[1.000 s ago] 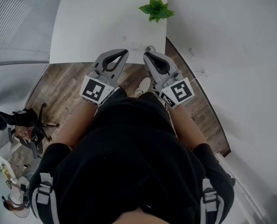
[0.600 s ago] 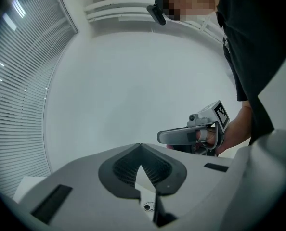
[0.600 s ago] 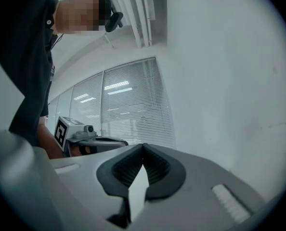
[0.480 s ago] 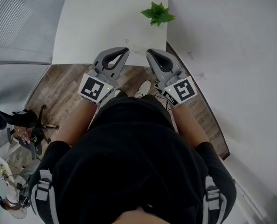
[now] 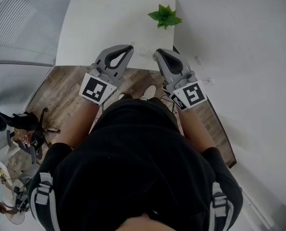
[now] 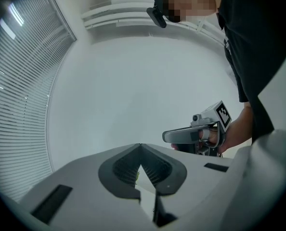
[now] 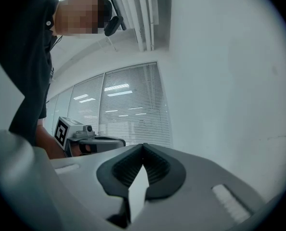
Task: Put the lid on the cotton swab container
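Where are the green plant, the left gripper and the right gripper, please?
green plant (image 5: 165,16), head view, its leaves
left gripper (image 5: 129,47), head view, shut jaw tips
right gripper (image 5: 157,52), head view, shut jaw tips

A: What's at twelve o'clock?

B: A white table, with a small green plant near its one-o'clock corner.

A: And the grippers?

B: The left gripper and the right gripper are side by side over the table's near edge. Both point toward twelve, jaws together.

A: Below them?

B: A wooden floor, and a white shoe between the two forearms. The person's black shirt fills six o'clock. Some dark clutter lies at eight.
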Tool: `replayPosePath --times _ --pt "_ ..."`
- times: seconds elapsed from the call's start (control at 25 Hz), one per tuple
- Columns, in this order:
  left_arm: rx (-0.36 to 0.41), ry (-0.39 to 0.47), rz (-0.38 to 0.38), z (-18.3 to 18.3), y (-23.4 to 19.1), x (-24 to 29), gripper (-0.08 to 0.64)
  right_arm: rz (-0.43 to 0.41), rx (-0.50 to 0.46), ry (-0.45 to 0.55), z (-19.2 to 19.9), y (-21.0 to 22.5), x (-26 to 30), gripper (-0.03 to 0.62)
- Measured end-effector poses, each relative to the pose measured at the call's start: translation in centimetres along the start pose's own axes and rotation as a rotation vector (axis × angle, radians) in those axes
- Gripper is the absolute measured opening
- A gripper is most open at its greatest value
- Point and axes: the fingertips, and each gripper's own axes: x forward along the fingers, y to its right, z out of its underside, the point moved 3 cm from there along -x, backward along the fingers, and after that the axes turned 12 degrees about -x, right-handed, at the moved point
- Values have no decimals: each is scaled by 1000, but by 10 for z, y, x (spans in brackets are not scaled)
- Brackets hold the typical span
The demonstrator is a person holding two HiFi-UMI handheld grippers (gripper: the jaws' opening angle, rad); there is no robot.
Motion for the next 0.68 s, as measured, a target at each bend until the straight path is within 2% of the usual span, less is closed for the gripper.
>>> replayPosePath --times 0.68 --pt "-15 -17 -36 9 -2 8 9 16 -7 0 6 11 -6 9"
